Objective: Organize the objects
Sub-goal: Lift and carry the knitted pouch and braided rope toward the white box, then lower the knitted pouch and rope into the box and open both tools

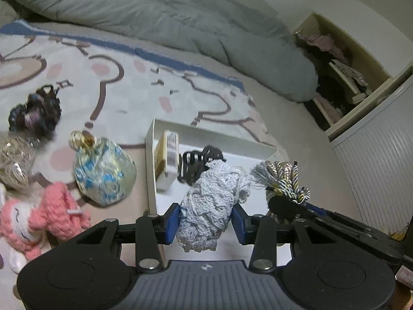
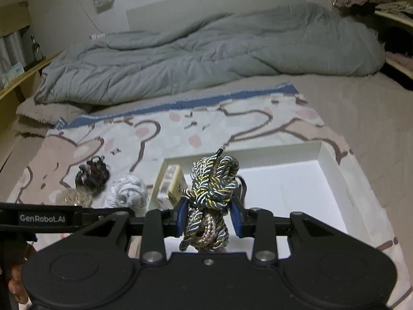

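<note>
The left hand-held gripper (image 1: pixel 205 223) is clamping a pale blue crocheted lace bundle (image 1: pixel 209 206) above the shallow white cardboard box (image 1: pixel 214 135). The right hand-held gripper (image 2: pixel 209 215) is squeezing a knotted multicoloured twisted cord (image 2: pixel 210 193) over that box.

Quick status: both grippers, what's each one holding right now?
Left gripper: closed on the pale blue lace bundle.
Right gripper: closed on the braided cord bundle.

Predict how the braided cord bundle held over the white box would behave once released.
The cord bundle is knotted rope sagging below the right gripper, so probably floppy and light. It would likely land softly in the white box, not roll.
</note>
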